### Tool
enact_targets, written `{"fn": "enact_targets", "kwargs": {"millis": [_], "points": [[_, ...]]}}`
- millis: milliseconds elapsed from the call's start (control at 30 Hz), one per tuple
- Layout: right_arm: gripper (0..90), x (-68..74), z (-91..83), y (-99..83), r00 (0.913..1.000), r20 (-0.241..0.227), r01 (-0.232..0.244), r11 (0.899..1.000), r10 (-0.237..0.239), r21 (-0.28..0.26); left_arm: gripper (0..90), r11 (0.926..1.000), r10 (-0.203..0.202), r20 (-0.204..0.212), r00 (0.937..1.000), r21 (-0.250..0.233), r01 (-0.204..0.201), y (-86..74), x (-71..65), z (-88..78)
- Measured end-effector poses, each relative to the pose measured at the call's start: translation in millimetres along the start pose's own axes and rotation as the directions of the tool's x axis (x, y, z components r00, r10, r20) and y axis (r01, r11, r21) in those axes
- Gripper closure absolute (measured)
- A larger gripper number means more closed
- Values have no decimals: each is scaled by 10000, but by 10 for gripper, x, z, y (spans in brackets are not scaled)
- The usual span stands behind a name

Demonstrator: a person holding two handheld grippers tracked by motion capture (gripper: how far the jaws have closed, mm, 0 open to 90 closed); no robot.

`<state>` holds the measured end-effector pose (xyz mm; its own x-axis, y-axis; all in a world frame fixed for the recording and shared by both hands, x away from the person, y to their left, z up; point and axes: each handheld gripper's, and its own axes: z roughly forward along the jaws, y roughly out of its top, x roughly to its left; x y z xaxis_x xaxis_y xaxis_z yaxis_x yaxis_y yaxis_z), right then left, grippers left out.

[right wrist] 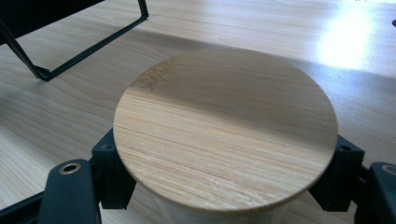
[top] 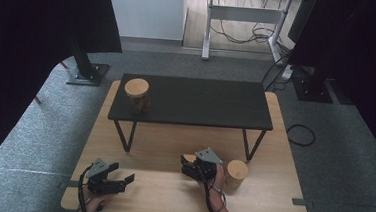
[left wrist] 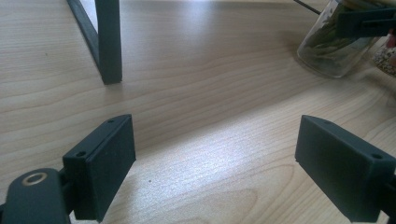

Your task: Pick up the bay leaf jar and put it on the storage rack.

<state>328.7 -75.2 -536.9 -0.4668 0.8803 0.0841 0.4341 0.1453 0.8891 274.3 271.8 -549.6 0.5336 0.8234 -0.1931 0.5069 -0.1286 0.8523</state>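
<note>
The right gripper hugs a jar under its round wood lid, one jaw on each side. In the high view this jar is mostly hidden by the gripper and hand; a bit of it peeks out at the 9 o'clock side. In the left gripper view it is cut off at the top right, and what is inside is hard to make out. The left gripper is wide open over bare wood, holding nothing.

A second jar stands just beside the right hand, at its 3 o'clock. A third jar sits on the black shelf, at the shelf's 9 o'clock end. The shelf stands on a light wood table. Grey carpet lies around it, with dark curtains and cables farther off.
</note>
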Motion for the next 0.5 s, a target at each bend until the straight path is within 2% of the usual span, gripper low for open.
{"fn": "enact_targets", "kwargs": {"millis": [133, 400, 500], "points": [[241, 1, -75, 58, 9993, -268, -260, 9995, 255, -194, 116, 10000, -49, 8, 10000, 5, 49, 0, 4, 1], [242, 49, -245, 138, 9991, -429, 2, 9991, -20, -427, 116, 10000, -43, 0, 10000, 32, 43, 1, 3, 3], [242, 86, -299, 153, 9988, -319, 347, 9980, -364, -523, 116, 10000, -41, -6, 10000, 27, 41, 1, 3, 2]]}}
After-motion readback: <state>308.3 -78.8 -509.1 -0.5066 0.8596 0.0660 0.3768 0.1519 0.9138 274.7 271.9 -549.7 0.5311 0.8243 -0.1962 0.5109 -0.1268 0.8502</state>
